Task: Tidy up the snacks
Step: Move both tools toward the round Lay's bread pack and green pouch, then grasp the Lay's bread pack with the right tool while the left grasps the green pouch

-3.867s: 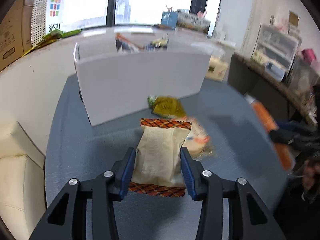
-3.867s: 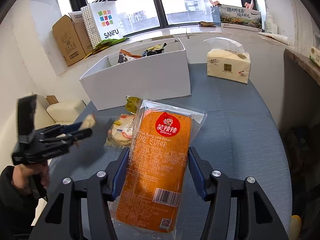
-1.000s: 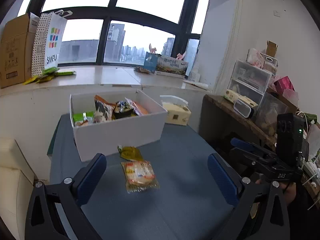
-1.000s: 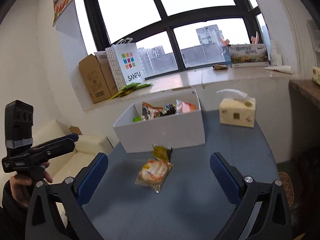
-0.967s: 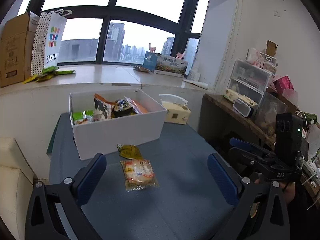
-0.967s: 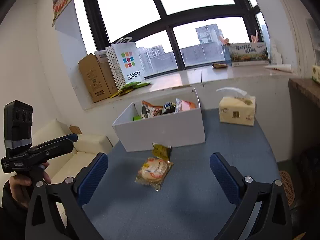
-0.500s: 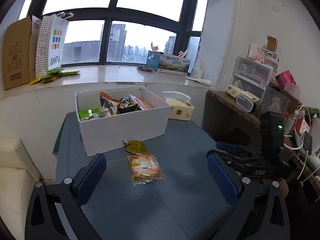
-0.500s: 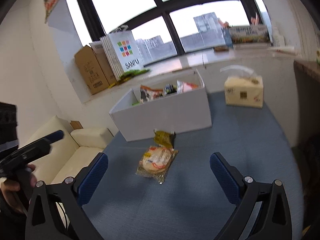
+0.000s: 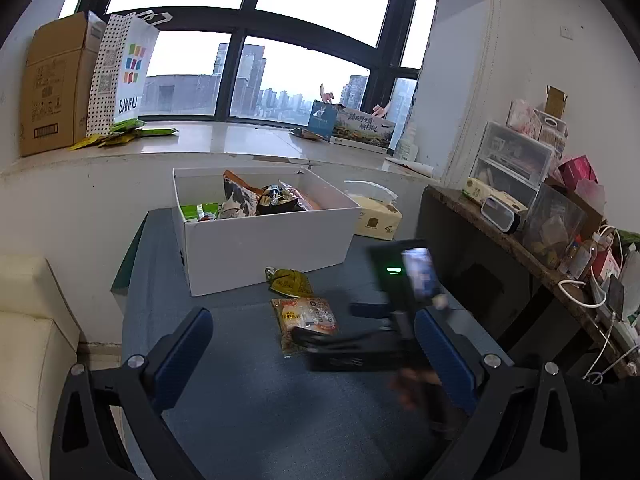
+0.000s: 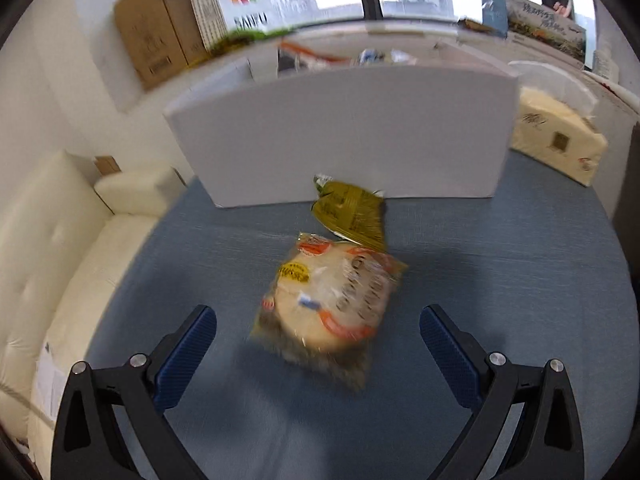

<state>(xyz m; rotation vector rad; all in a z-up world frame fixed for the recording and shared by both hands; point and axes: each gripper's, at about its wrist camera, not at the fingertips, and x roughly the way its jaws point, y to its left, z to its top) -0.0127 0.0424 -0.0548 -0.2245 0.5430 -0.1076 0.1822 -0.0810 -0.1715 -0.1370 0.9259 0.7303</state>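
Note:
A white box (image 9: 264,248) (image 10: 352,136) with several snack packs in it stands at the back of the blue table. In front of it lie a yellow-green packet (image 9: 290,281) (image 10: 350,210) and a clear-wrapped round cake pack (image 9: 306,316) (image 10: 332,296). My right gripper (image 10: 318,344) is open, low over the table, its fingers on either side of the cake pack without touching it. My left gripper (image 9: 316,348) is open and empty, held higher and further back. In the left wrist view the right gripper (image 9: 360,346) shows blurred beside the cake pack.
A tissue pack (image 9: 378,218) (image 10: 556,136) lies right of the box. A cream sofa (image 10: 60,264) borders the table on the left. A shelf with storage drawers (image 9: 516,168) runs along the right wall. Cardboard boxes and a paper bag (image 9: 120,76) stand on the windowsill.
My right gripper has dropped and moved forward, from well back to right at the cake pack. Both grippers stayed open. The left gripper drifted slightly. Earlier each held a snack pack.

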